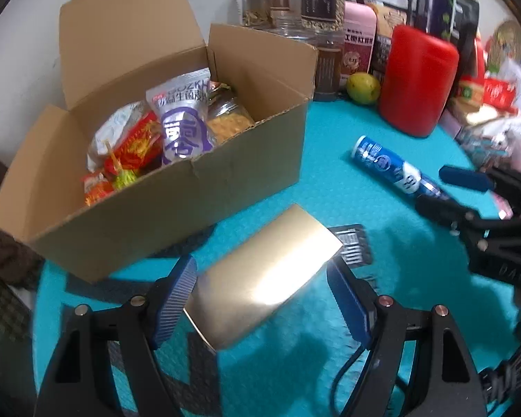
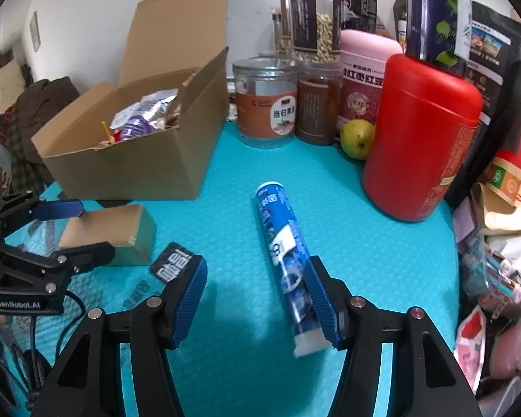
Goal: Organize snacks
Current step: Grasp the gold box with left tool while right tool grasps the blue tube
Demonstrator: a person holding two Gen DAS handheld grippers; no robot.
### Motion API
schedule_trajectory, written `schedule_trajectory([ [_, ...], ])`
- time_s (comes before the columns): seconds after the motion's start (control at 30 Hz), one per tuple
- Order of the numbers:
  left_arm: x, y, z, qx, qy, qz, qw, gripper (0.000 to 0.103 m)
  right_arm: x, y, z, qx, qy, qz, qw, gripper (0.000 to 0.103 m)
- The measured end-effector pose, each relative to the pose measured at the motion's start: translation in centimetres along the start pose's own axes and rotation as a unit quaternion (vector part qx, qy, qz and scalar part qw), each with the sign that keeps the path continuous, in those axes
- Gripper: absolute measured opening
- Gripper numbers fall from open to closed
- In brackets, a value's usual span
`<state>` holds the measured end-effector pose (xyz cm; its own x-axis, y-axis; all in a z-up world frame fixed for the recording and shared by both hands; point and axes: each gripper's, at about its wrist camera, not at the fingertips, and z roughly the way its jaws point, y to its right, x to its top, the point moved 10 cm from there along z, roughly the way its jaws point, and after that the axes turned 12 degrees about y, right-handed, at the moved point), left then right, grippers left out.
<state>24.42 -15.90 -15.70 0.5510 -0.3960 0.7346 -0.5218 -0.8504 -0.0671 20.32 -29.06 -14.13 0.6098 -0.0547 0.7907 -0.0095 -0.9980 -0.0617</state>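
A gold box [image 1: 264, 278] lies on the teal mat [image 1: 330, 365], in front of an open cardboard box [image 1: 191, 201] holding several snack packets. My left gripper [image 1: 260, 264] is open, one blue pad on either side of the gold box, close to its sides. In the right wrist view the same gripper [image 2: 93, 229] straddles the gold box [image 2: 135, 229]. A blue tube [image 2: 281, 243] lies on the mat between the fingers of my open right gripper [image 2: 255, 266], close to the right pad, with a wide gap on the left. The left wrist view shows this gripper [image 1: 451, 193] over the tube [image 1: 392, 166].
A small black sachet [image 2: 172, 266] lies between the gold box and the tube. A red canister [image 2: 420, 139], a green fruit [image 2: 357, 137] and several jars [image 2: 265, 104] line the back. Bags and packets crowd the right edge [image 2: 496, 278].
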Motion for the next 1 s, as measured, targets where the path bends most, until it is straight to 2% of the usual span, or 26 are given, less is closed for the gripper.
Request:
schedule_trajectory([
  [0.17,-0.8,0.0,2.0,0.001,-0.027,0.014,0.9995,0.078,-0.6,1.1,1.6,-0.011,-0.017,0.009,1.000,0.062],
  [0.3,-1.5,-0.3,3.2,-0.008,-0.044,-0.012,0.9989,0.078,-1.7,1.9,2.5,-0.016,-0.036,0.024,0.999,0.062],
  [0.4,-1.8,0.0,3.2,-0.023,-0.036,-0.035,0.9985,0.078,-2.3,2.1,2.8,-0.017,-0.043,0.028,0.999,0.061],
  [0.47,-2.1,0.1,2.9,-0.030,-0.031,-0.046,0.9980,0.071,-2.6,2.2,3.0,-0.021,-0.049,0.028,0.998,0.055],
  [0.53,-2.2,0.2,2.3,-0.023,-0.027,-0.047,0.9983,0.048,-2.6,2.2,2.9,-0.026,-0.047,0.020,0.998,0.044],
  [0.6,-2.5,0.5,1.9,-0.024,-0.030,-0.046,0.9982,0.046,-2.8,2.2,2.7,-0.029,-0.048,0.016,0.998,0.035],
  [0.7,-3.0,1.0,1.0,-0.017,-0.030,-0.041,0.9985,0.044,-3.0,1.9,2.4,-0.028,-0.051,0.011,0.998,0.028],
  [1.0,-5.2,1.8,-1.6,-0.017,-0.042,-0.059,0.9972,0.044,-5.2,0.1,-0.5,-0.019,-0.064,0.014,0.998,0.028],
])
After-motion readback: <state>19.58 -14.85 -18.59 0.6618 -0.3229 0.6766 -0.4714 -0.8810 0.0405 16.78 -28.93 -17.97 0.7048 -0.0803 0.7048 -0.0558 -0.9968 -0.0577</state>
